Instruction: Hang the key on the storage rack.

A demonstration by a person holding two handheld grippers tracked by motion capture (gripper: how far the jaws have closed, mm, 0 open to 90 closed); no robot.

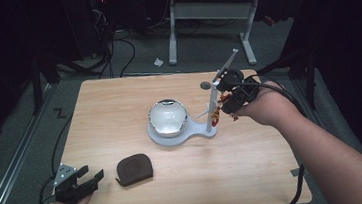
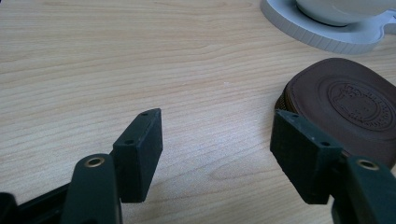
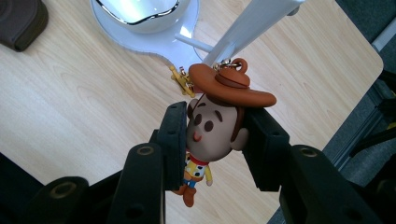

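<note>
A small cowboy figure keychain [image 3: 215, 122] with a brown hat hangs by its ring at a peg of the white stand [image 3: 252, 25]. My right gripper [image 3: 212, 140] is shut on the figure's head, one jaw on each side. From above, that gripper [image 1: 229, 102] sits beside the stand's post [image 1: 214, 99], right of middle. The stand's round base [image 1: 172, 133] carries a shiny white bowl [image 1: 168, 116]. My left gripper [image 1: 88, 180] rests open at the table's front left corner. Just right of its jaws lies a brown zipped pouch [image 2: 348, 105], also in the high view [image 1: 134, 169].
The wooden table [image 1: 119, 103] has bare surface across its left and front parts. A small round grey disc [image 1: 205, 85] lies behind the stand. Cables trail off the table edges near both hands. Another desk's white legs [image 1: 171, 32] stand on the floor beyond.
</note>
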